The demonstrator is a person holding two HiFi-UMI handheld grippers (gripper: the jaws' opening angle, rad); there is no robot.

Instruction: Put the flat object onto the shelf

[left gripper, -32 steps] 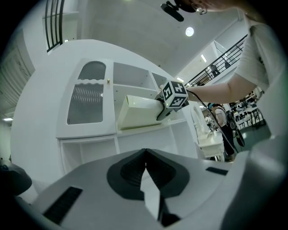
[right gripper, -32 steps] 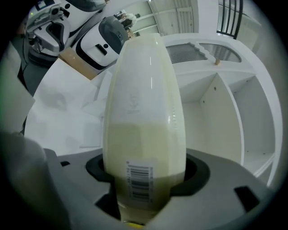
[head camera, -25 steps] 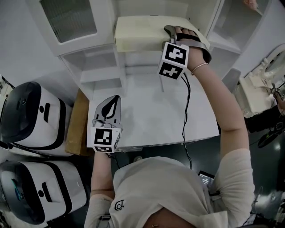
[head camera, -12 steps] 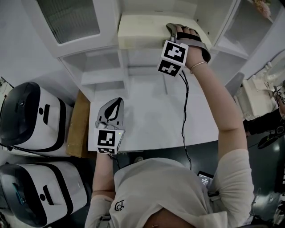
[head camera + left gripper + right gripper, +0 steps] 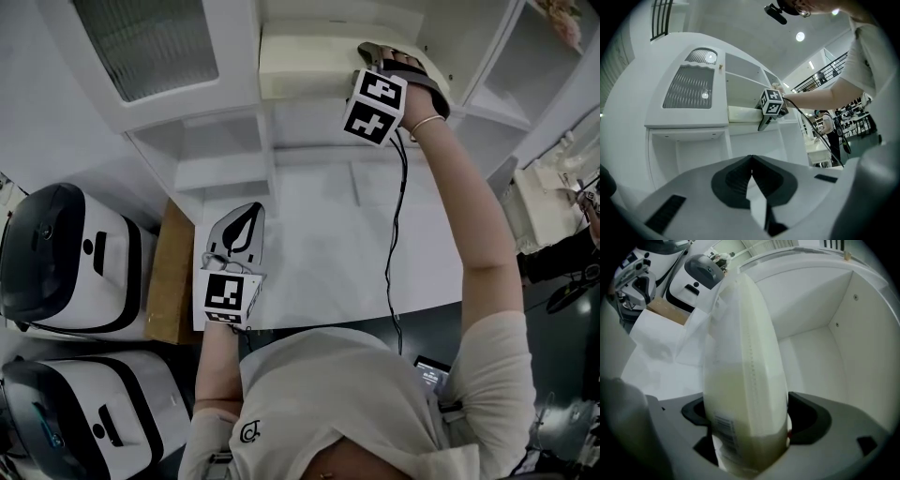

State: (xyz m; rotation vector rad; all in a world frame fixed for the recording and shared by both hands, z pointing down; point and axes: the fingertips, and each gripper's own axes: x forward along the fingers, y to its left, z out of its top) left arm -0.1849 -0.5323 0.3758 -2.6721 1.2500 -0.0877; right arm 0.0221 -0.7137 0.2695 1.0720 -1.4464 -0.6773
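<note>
Right gripper [image 5: 367,49] jaws are opening around the cream flat object [image 5: 305,61], which lies at the shelf's [image 5: 808,362] front edge. Released this shallow, it may tip off onto the counter [image 5: 319,234]. Left gripper [image 5: 239,217] hangs empty, jaws together.

1. A barcode label [image 5: 724,427] sits on the flat object [image 5: 745,348], at its near end; its print is too blurred to read.
2. A small "C"-like emblem [image 5: 249,433] marks the person's shirt [image 5: 356,394], well away from the flat object.

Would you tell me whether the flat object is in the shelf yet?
In: the flat object lies inside the shelf, right tongs opening around its end.
</note>
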